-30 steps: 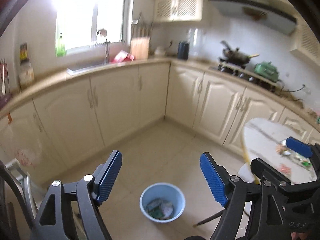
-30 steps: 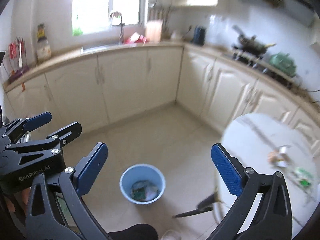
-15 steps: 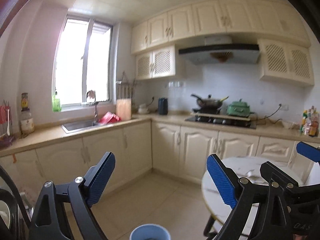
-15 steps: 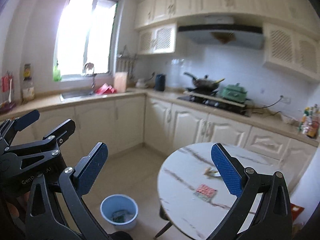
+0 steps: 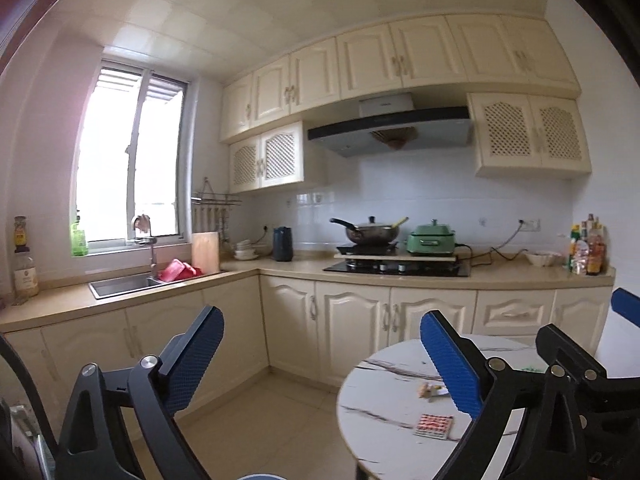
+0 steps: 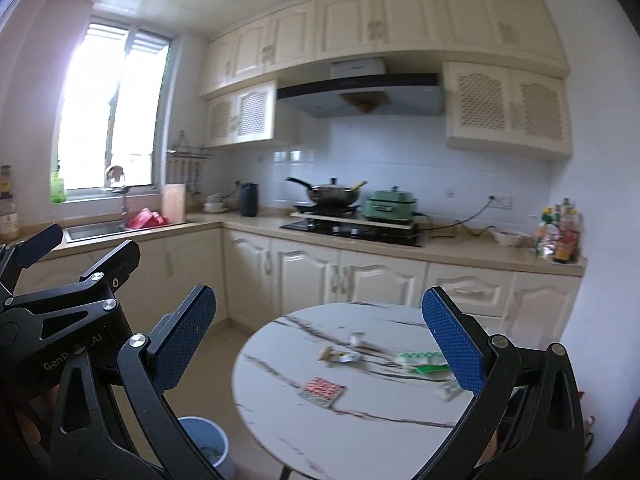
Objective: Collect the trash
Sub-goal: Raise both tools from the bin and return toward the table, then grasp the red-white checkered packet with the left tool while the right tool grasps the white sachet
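Lying beyond wide-apart jaws, wrappers (image 6: pixel 422 362) (several) litter table (image 6: pixel 360 432).

Five wrappers (image 6: pixel 322 390) (blurred), one round table (image 6: pixel 360 440), one bin (image 6: pixel 206 440)

Both wrist cameras face level across the kitchen, sharing the stove (image 5: pixel 396 268) (image 6: pixel 352 230) wall and nearby tabletop (image 5: pixel 384 412) (image 6: pixel 360 432).

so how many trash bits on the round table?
About 5, blurred: red-checked packet nearest the front edge, crumpled wrapper mid-table, white scrap behind it, green-white wrapper right, pale scrap by the right gripper's finger, which may hide more.
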The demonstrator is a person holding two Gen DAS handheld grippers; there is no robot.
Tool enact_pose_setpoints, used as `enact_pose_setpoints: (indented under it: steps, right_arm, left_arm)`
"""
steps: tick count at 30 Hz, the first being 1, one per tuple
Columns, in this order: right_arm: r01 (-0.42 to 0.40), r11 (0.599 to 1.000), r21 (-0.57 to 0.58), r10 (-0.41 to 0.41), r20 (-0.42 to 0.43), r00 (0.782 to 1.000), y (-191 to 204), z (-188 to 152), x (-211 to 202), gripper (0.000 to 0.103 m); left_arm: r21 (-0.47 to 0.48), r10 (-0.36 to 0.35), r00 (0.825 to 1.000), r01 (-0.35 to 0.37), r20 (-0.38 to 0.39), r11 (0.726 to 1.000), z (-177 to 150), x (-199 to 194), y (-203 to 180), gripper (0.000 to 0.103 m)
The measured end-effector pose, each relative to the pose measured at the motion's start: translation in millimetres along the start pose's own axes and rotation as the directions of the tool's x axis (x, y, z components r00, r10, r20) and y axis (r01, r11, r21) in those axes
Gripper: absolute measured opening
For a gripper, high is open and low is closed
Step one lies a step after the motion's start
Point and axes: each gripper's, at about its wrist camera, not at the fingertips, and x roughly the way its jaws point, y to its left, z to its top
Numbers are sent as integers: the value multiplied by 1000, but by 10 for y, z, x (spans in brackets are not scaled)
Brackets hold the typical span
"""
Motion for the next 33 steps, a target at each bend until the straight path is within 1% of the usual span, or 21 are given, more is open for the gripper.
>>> enact_pose_setpoints:
  steps: [3,5,7,8,9,12,14,16,17,19,20,22,23,25,26,27,30,31,33]
  right_arm:
    - [55,998,9,-55,-1,998,-199,-49,25,103]
    - [83,996,17,-83,-12,997,-320,-104,64,103]
    - [98,995,36,-97,-30,995,-476,-180,114,103]
    - [108,993,47,-105,-47,993,-561,-222,165,103]
    - [123,991,54,-119,-67,991,-648,-270,226,103]
    - [151,986,76,-141,-121,983,-884,-420,397,103]
    - [171,981,90,-155,-165,974,-1037,-547,554,103]
    - [188,977,103,-164,-204,965,-1156,-670,683,103]
    - [192,975,109,-162,-232,959,-1223,-745,773,103]
    - [202,972,121,-161,-282,946,-1318,-896,928,103]
    - [205,971,126,-157,-311,937,-1384,-989,1027,103]
    - [209,969,134,-151,-351,924,-1480,-1131,1158,103]
    - [213,967,139,-147,-380,913,-1526,-1234,1237,103]
    - [220,965,139,-144,-418,897,-1589,-1355,1356,103]
    - [225,965,138,-144,-439,887,-1630,-1423,1425,103]
    - [228,964,137,-143,-456,878,-1663,-1475,1488,103]
    - [232,963,136,-134,-506,852,-1782,-1633,1674,103]
    - [232,963,136,-131,-518,846,-1812,-1657,1721,103]
    - [232,963,137,-123,-541,832,-1884,-1699,1833,103]
  left_arm:
    - [11,-40,999,40,-23,999,1,130,-157,98]
    - [19,-74,996,75,-47,997,100,324,-267,99]
    - [21,-116,990,118,-81,993,126,475,-330,102]
    - [22,-150,981,154,-123,988,121,593,-369,102]
    - [16,-165,975,169,-145,985,115,675,-389,102]
    - [1,-186,956,192,-225,981,24,954,-427,102]
    - [1,-199,937,208,-288,978,-60,1182,-464,102]
    - [4,-211,915,227,-344,974,-155,1378,-514,102]
    - [15,-212,893,237,-396,971,-253,1535,-561,102]
    - [29,-208,867,248,-453,968,-375,1754,-624,102]
    - [41,-205,845,259,-494,965,-476,1904,-669,102]
    - [47,-206,811,276,-547,960,-570,2121,-733,102]
    - [44,-208,786,286,-582,957,-654,2268,-757,102]
    - [51,-201,753,297,-627,953,-709,2504,-845,102]
    - [53,-201,732,308,-651,950,-730,2653,-892,102]
    - [56,-198,718,313,-667,948,-725,2781,-936,102]
    - [62,-188,684,323,-705,944,-780,3051,-1017,102]
    - [63,-187,676,327,-713,943,-801,3111,-1053,100]
    - [66,-180,664,327,-726,943,-826,3209,-1037,100]
